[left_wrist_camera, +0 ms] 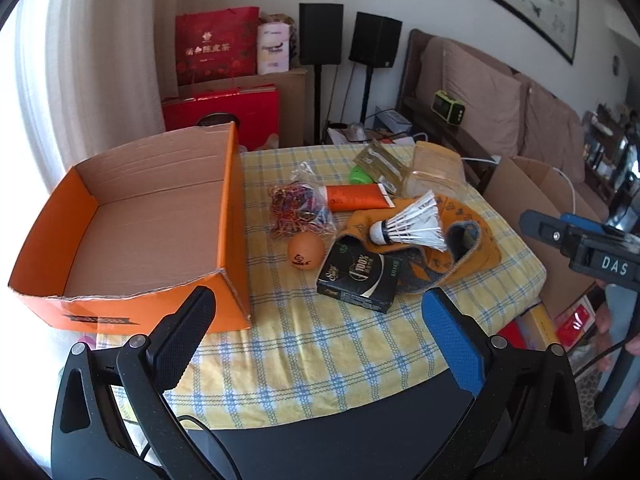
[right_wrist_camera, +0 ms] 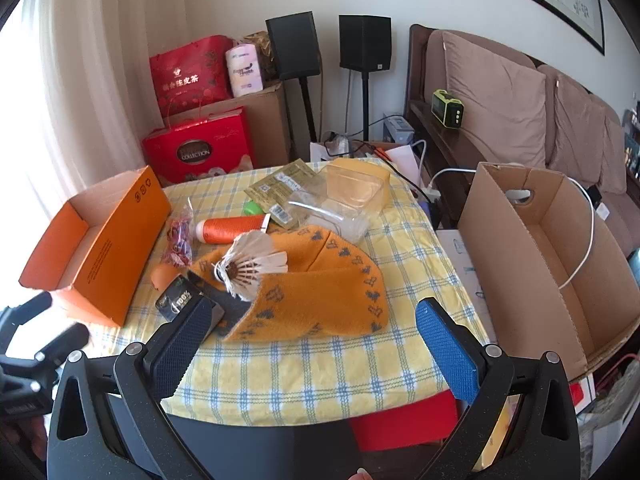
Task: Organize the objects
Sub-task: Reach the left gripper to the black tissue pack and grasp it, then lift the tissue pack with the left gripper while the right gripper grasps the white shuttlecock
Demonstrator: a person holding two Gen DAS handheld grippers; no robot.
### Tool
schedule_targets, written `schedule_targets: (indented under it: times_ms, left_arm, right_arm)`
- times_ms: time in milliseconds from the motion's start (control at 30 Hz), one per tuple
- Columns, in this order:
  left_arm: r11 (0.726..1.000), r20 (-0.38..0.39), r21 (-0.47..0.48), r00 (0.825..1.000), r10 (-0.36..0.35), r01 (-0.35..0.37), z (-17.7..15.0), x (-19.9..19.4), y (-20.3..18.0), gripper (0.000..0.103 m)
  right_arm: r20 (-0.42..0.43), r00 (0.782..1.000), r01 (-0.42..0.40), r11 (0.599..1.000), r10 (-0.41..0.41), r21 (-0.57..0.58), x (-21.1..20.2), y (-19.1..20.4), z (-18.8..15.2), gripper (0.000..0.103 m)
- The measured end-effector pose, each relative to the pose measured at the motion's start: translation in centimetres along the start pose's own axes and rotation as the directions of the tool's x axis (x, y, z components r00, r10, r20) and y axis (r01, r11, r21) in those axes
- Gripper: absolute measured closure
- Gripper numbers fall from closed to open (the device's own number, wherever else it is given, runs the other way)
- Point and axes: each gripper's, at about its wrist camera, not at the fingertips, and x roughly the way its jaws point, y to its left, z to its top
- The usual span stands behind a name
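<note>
Orange corrugated cardboard forms the open-topped box (left_wrist_camera: 132, 232) on the left of the table, its inside plain brown and bare, its cut rim ragged. A yellow cloth with a blue woven check (left_wrist_camera: 320, 344) covers the table. Beside the box's right wall lie a clear bag of tangled coloured rubber bands (left_wrist_camera: 298, 210), a smooth orange table-tennis ball (left_wrist_camera: 306, 251) and an orange tube with a white cap (left_wrist_camera: 356, 197). A white feather shuttlecock (left_wrist_camera: 412, 222) rests on a fuzzy orange knitted cloth with grey motifs (right_wrist_camera: 320, 280), and a glossy dark rectangular packet printed "100%" (left_wrist_camera: 358, 276) overlaps that cloth's near-left edge. Farther back sit a green round object (left_wrist_camera: 360, 176), olive foil sachets (left_wrist_camera: 380, 164) and a clear plastic container (right_wrist_camera: 352, 188). Left gripper (left_wrist_camera: 320, 334) hovers low over the near table edge, fingers spread wide and holding nothing, with the packet just ahead between them. Right gripper (right_wrist_camera: 316, 340) is likewise wide apart and unloaded, pointing at the knitted cloth's near edge, well clear of the box.
</note>
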Motion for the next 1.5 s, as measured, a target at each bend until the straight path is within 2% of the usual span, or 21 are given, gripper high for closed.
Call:
schedule_targets:
  times_ms: [133,267,400,667,733,967,1067,1200,1333,1500]
  left_arm:
    - [0.998,-0.015,0.039,0.999,-0.05,0.051,-0.2,1.8,-1.4,0.0]
    - [0.995,-0.027,0.067,0.997,-0.066,0.067,-0.4,3.8,-2.4,0.0]
    - [0.995,-0.04,0.093,0.998,-0.038,0.042,-0.5,5.6,-3.1,0.0]
    - [0.993,-0.017,0.12,1.0,0.004,-0.002,-0.3,8.4,-3.4,0.001]
    - [0.992,-0.019,0.127,1.0,0.001,0.001,-0.3,9.1,-3.4,0.004]
    - [0.991,-0.044,0.131,0.999,-0.026,0.031,-0.4,10.9,-3.2,0.005]
    - [0.991,-0.067,0.12,0.997,-0.043,0.051,-0.5,11.5,-3.0,0.011]
    - [0.991,-0.075,0.113,0.995,-0.06,0.068,-0.6,11.8,-2.9,0.026]
    - [0.991,-0.073,0.095,0.993,-0.091,0.098,-0.6,11.6,-2.7,0.027]
    - [0.991,-0.069,0.086,0.993,-0.095,0.101,-0.9,10.9,-2.7,0.028]
  right_arm:
    - [0.002,1.0,-0.024,0.999,0.024,0.027,0.1,-0.8,0.7,0.0]
    - [0.002,0.999,-0.036,0.998,0.036,0.045,0.2,-1.4,1.0,0.0]
    - [-0.009,0.999,-0.052,0.997,0.053,0.058,0.5,-1.7,0.8,0.0]
    - [-0.012,0.998,-0.054,0.997,0.055,0.058,1.0,-2.1,0.9,0.0]
    - [-0.008,0.998,-0.057,0.997,0.058,0.055,1.0,-2.1,0.9,0.0]
    - [-0.008,0.996,-0.087,0.995,0.087,0.055,1.1,-2.1,1.0,0.0]
    - [-0.011,0.995,-0.098,0.994,0.099,0.052,1.2,-2.0,0.9,0.0]
    - [-0.011,0.993,-0.115,0.992,0.116,0.045,1.4,-1.8,1.1,0.0]
    - [-0.02,0.986,-0.166,0.986,0.166,0.02,2.3,-1.2,1.7,0.0]
    - [-0.066,0.969,-0.242,0.97,0.24,-0.025,4.4,0.1,2.8,0.0]
